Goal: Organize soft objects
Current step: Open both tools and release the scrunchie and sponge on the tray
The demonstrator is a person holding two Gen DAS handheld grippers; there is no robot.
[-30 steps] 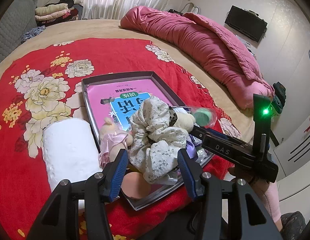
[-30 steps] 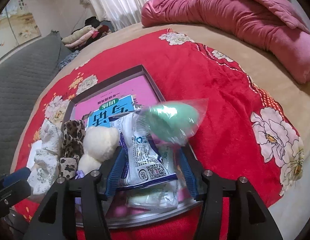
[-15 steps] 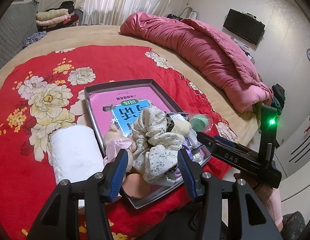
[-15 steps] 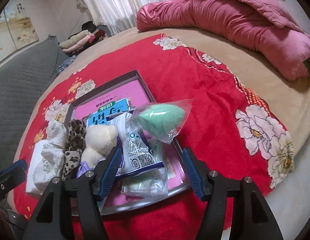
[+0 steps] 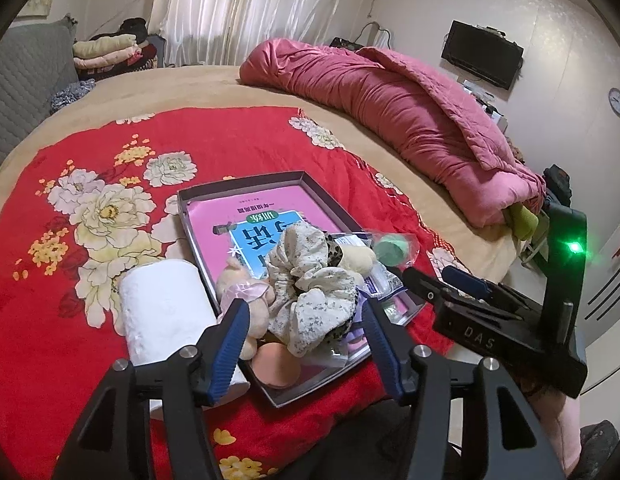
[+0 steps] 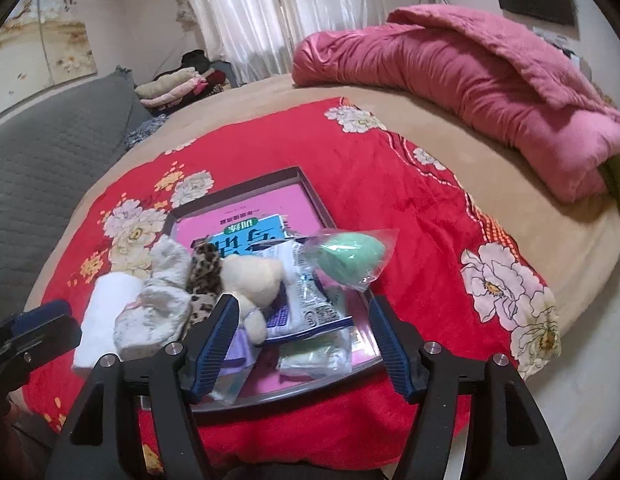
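Both grippers (image 5: 304,344) (image 6: 304,342) — splayed above tray (image 5: 294,178)

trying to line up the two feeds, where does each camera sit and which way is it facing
Left wrist: sits on the left hand-held gripper, looking forward over the tray at the floral scrunchie; its open blue fingers and the right hand-held gripper show.
Right wrist: sits on the right hand-held gripper, facing the tray and the bagged green sponge; its open fingers and the left gripper's tip show.
Both share the tray, scrunchie, white paper roll and pink quilt.
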